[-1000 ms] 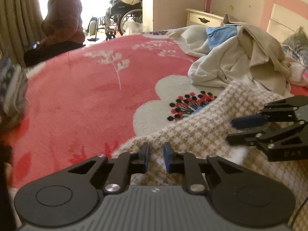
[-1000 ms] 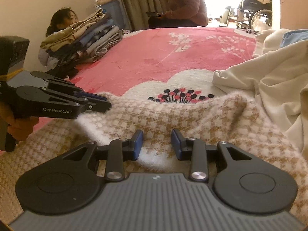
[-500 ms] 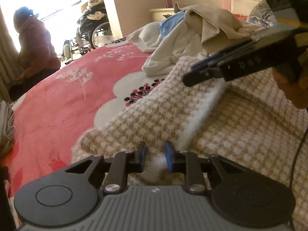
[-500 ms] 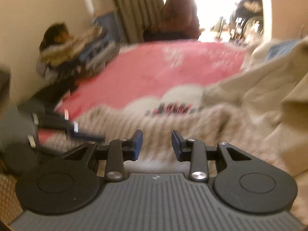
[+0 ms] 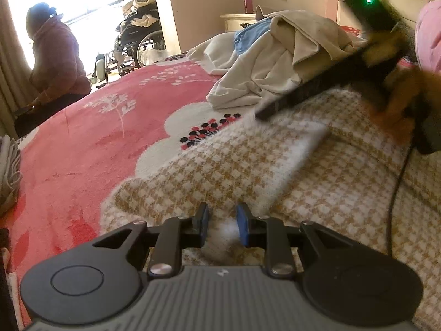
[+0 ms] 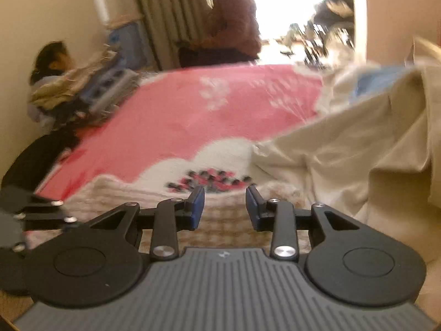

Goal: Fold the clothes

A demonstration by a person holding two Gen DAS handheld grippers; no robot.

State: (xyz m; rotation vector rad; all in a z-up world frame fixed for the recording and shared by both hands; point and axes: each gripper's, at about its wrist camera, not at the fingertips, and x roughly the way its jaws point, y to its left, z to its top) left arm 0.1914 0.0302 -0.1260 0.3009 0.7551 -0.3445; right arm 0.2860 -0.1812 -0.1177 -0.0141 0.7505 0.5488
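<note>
Left wrist view: left gripper (image 5: 222,224) angled down onto the houndstooth garment (image 5: 344,193), which lies on the pink blanket (image 5: 96,143); jaws narrowly parted, white fleece edge between them, grip not confirmable. Right gripper (image 5: 264,114) at 2 o'clock, blurred, carried in a hand (image 5: 399,99). Right wrist view: right gripper (image 6: 224,207) jaws closing, with nothing between the pads; garment beneath.

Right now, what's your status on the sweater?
Left gripper low on checked sweater, fuzzy edge between jaws, grip unclear. Right gripper closing, nothing between jaws. Sweater flap folded over. Cream clothes pile close on right.
</note>
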